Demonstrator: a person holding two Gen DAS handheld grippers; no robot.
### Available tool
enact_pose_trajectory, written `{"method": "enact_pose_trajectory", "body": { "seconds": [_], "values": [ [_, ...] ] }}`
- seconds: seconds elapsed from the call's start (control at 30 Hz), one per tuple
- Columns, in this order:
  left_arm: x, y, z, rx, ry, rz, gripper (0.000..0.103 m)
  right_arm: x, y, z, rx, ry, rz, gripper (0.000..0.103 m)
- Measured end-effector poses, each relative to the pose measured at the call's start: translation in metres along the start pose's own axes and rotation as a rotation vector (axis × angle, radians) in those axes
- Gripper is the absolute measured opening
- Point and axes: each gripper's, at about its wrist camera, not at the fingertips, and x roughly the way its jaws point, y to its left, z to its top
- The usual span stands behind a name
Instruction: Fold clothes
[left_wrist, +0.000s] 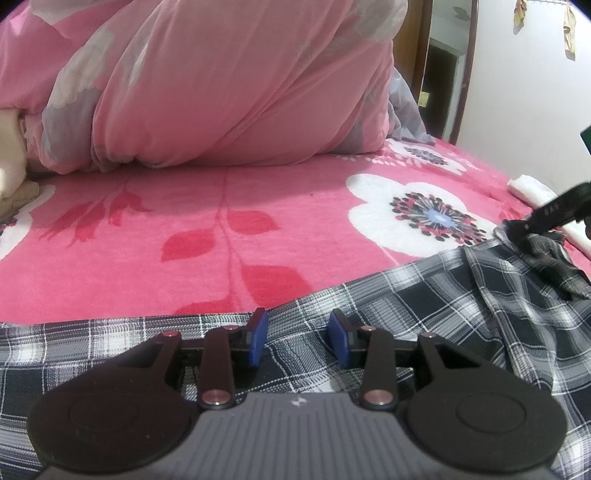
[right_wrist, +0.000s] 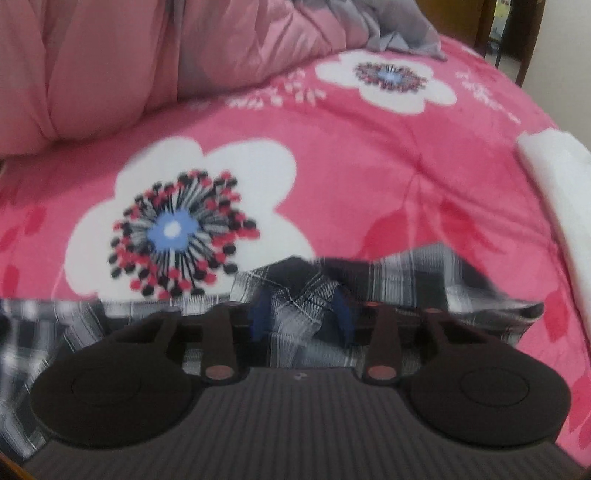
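Left wrist view: plaid garment (left_wrist: 424, 306) spread along the near edge of the bed (left_wrist: 184, 229), black, grey and white check, rumpled toward the right edge. No clean fold line visible yet; cloth lies in loose ridges, one bunched corner raised at the far right. Judged early in the fold: garment laid out, at most one corner taken up, all main folds left to do.

Left tongs (left_wrist: 298, 341) over the plaid near the near edge, blue pads (left_wrist: 258, 338) apart with a clear gap, plaid visible between them but not pinched. Pads seem low over or resting on the cloth; contact uncertain. Nothing gripped.

Right tongs (left_wrist: 517, 227) seen from this view at the right edge of the bed, dark tip down at the bunched plaid corner.

Right wrist view: blurred. Right tongs (right_wrist: 301, 314) with a wad of plaid standing up between the blue pads (right_wrist: 258, 317), cloth filling the gap and rising above them. Pads read as clamped on that bunch, narrow gap, though blur softens the pad edges.

Surroundings: pink floral blanket covering the bed; heaped pink quilt (left_wrist: 221, 85) at the far edge; white folded cloth (right_wrist: 554, 192) at the right edge, just beyond the plaid corner, not touching the tongs.

Likely next need: lift gripped corner across toward the left side, left tongs to pin or take the opposite edge.
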Motion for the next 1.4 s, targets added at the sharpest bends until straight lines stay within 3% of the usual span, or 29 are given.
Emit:
{"method": "enact_pose_trajectory", "body": {
  "seconds": [0.03,0.17,0.23,0.33,0.53,0.63,0.73,0.83,0.93,1.0,1.07,1.17,1.33,1.4],
  "values": [
    [0.0,0.0,0.0,-0.001,0.0,-0.001,0.038,0.0,-0.001,-0.003,0.006,0.003,0.0,0.002],
    [0.0,0.001,0.0,-0.006,-0.001,-0.006,0.038,-0.054,-0.033,-0.018,0.169,-0.168,0.006,0.001],
    [0.0,0.001,0.0,-0.005,-0.001,-0.006,0.038,-0.093,-0.064,-0.041,0.313,-0.256,0.025,0.001],
    [-0.001,0.001,-0.001,-0.004,-0.001,-0.004,0.038,-0.13,-0.106,-0.085,0.509,-0.308,0.024,0.001],
    [-0.001,-0.002,-0.001,0.007,0.0,0.004,0.038,-0.138,-0.172,-0.175,0.893,-0.269,-0.026,0.001],
    [-0.001,-0.002,-0.001,0.009,0.0,0.006,0.038,-0.143,-0.181,-0.201,0.955,-0.282,-0.093,0.001],
    [-0.001,-0.003,-0.001,0.013,0.0,0.009,0.038,-0.157,-0.186,-0.215,0.969,-0.316,-0.163,0.001],
    [-0.001,-0.003,-0.001,0.014,0.0,0.009,0.038,-0.167,-0.188,-0.211,0.934,-0.338,-0.168,0.004],
    [-0.001,-0.003,-0.001,0.016,0.001,0.01,0.038,-0.164,-0.18,-0.183,0.852,-0.364,-0.083,0.006],
    [-0.001,-0.003,-0.001,0.018,0.001,0.012,0.038,-0.149,-0.171,-0.156,0.791,-0.355,-0.028,0.012],
    [0.0,-0.003,-0.001,0.02,0.001,0.013,0.038,-0.132,-0.162,-0.129,0.727,-0.335,0.011,0.027],
    [-0.001,-0.003,-0.001,0.02,0.001,0.013,0.038,-0.103,-0.148,-0.096,0.646,-0.285,0.033,0.03],
    [0.0,-0.004,-0.001,0.018,0.001,0.012,0.038,-0.071,-0.125,-0.072,0.473,-0.189,-0.044,0.037],
    [-0.001,-0.003,-0.001,0.017,0.0,0.011,0.038,-0.068,-0.106,-0.072,0.328,-0.181,-0.095,0.029]
  ]
}}
